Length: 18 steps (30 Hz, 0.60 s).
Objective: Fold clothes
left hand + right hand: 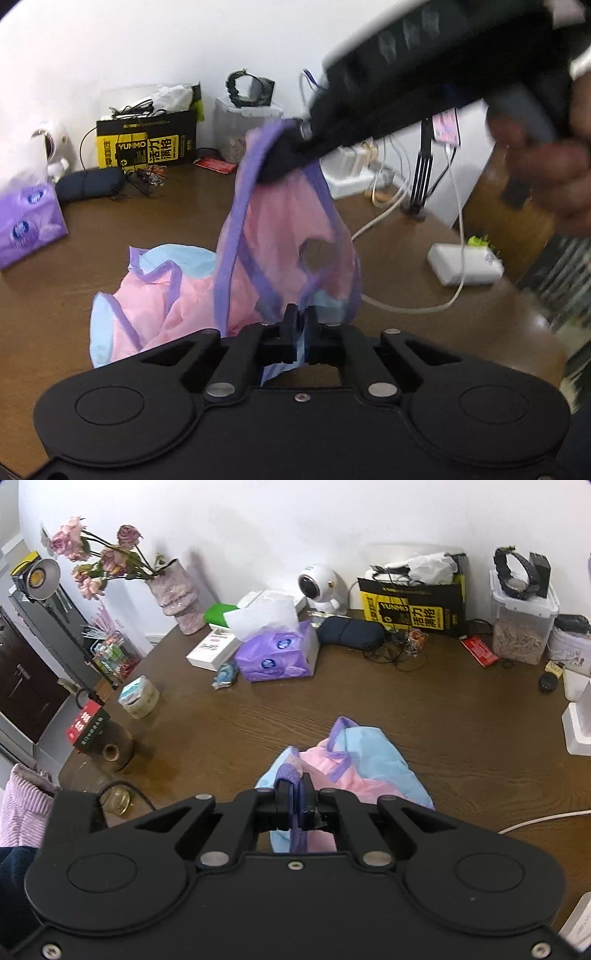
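A small pink and light-blue garment (280, 240) with purple trim hangs between both grippers above the brown table (110, 221). Its lower part lies bunched on the table. My left gripper (301, 325) is shut on the garment's lower light-blue edge. My right gripper shows in the left wrist view (280, 162) higher up, shut on the purple trim at the top. In the right wrist view my right gripper (297, 794) is shut on the purple trim, with the garment (354, 768) hanging down onto the table (461, 738) below.
Along the wall stand a purple tissue pack (277, 653), a yellow-black box (413, 605), a clear container (522, 620), a white round camera (321, 587), a flower vase (177, 594). A white adapter (465, 264) and white cable (406, 306) lie at right.
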Each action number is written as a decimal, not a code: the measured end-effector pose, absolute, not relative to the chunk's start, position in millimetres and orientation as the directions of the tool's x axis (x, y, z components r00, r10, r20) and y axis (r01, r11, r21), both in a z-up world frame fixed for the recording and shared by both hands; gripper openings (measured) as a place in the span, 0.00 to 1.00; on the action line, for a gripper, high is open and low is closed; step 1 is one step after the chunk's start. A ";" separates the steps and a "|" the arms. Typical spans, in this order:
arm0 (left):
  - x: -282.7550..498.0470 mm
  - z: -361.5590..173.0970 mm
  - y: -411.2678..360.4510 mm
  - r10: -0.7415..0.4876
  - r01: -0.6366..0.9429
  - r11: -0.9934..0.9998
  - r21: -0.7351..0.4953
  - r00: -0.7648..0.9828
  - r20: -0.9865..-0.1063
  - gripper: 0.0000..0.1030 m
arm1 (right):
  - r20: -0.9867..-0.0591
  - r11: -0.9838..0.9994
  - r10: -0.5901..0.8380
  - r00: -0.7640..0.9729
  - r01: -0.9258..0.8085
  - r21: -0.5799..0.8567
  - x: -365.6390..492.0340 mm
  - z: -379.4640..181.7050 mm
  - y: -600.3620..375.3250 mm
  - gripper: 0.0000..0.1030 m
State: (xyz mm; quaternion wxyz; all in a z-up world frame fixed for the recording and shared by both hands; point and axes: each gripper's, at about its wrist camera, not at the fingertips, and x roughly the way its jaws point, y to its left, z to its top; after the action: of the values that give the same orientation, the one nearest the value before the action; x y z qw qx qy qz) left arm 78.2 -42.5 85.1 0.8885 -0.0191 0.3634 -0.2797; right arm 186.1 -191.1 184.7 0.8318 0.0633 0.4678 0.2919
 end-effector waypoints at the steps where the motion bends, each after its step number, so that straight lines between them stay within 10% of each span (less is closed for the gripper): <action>1: 80.3 85.7 -36.6 -0.512 0.456 0.849 -0.266 0.587 -0.628 0.02 | -0.743 0.822 0.544 0.390 -0.425 0.379 187.2 181.8 -191.2 0.04; 4: 90.3 87.3 -9.4 -0.501 0.358 0.865 -0.351 0.612 -0.612 0.02 | -0.742 0.831 0.532 0.408 -0.418 0.366 188.5 172.7 -192.7 0.11; 7: 98.9 81.9 26.8 -0.461 0.249 0.881 -0.402 0.639 -0.616 0.02 | -0.763 0.875 0.449 0.465 -0.403 0.269 191.0 162.6 -194.1 0.65; 14: 130.8 65.7 86.2 -0.343 -0.027 0.876 -0.481 0.666 -0.662 0.02 | -0.797 0.779 0.424 0.430 -0.622 0.079 174.5 133.3 -180.1 0.68; 18: 147.8 59.2 106.1 -0.270 -0.166 0.861 -0.480 0.652 -0.709 0.02 | -0.796 0.772 0.493 0.351 -0.598 0.215 177.6 116.6 -177.8 0.70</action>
State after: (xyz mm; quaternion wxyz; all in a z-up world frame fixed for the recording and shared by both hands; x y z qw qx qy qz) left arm 147.8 106.1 59.2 0.8704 -0.2617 0.4160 -0.0298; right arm 177.6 -177.8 116.6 0.8198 -0.0566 0.4627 0.3327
